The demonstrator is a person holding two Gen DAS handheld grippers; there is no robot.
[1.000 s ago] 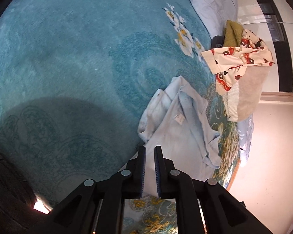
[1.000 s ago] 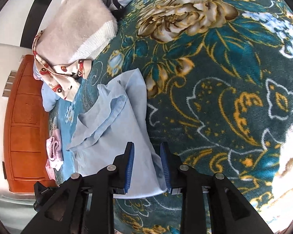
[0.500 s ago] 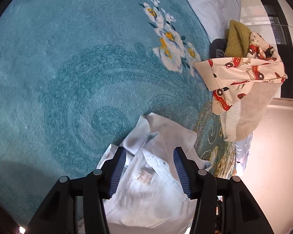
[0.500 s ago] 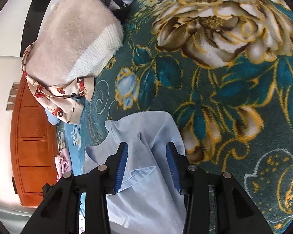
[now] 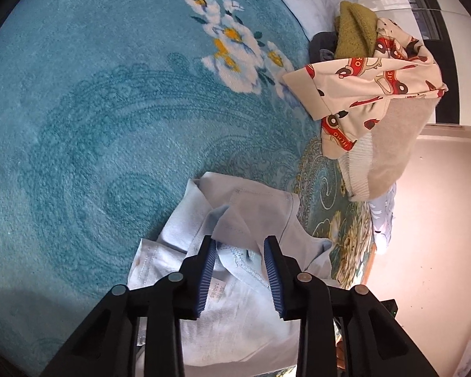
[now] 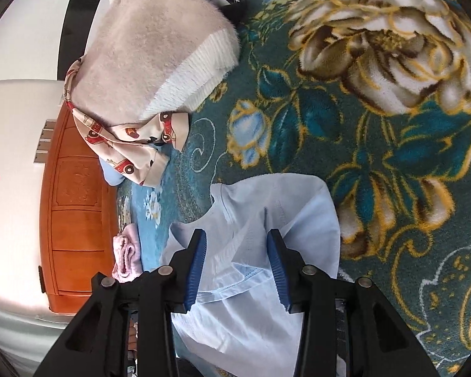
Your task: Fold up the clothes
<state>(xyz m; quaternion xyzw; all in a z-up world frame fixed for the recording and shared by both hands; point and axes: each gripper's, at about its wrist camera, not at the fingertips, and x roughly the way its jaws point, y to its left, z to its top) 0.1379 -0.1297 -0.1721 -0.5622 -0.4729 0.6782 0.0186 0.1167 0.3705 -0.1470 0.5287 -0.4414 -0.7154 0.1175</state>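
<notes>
A teal floral blanket (image 5: 110,110) lies beside an orange wooden cabinet (image 6: 75,213).

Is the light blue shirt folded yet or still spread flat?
Partly folded: the light blue shirt lies doubled over itself in layers, edges uneven, not a neat bundle. Both grippers are open above it.

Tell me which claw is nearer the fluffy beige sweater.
Right, probably. The right claw has the sweater looming ahead-left; from the left claw it sits smaller, ahead-right, beside the car-print garment.

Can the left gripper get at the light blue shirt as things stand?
Probably yes. The left gripper is open right over the light blue shirt, its fingers straddling a raised fold, and nothing lies between them. The clothes pile sits off to the side.
</notes>
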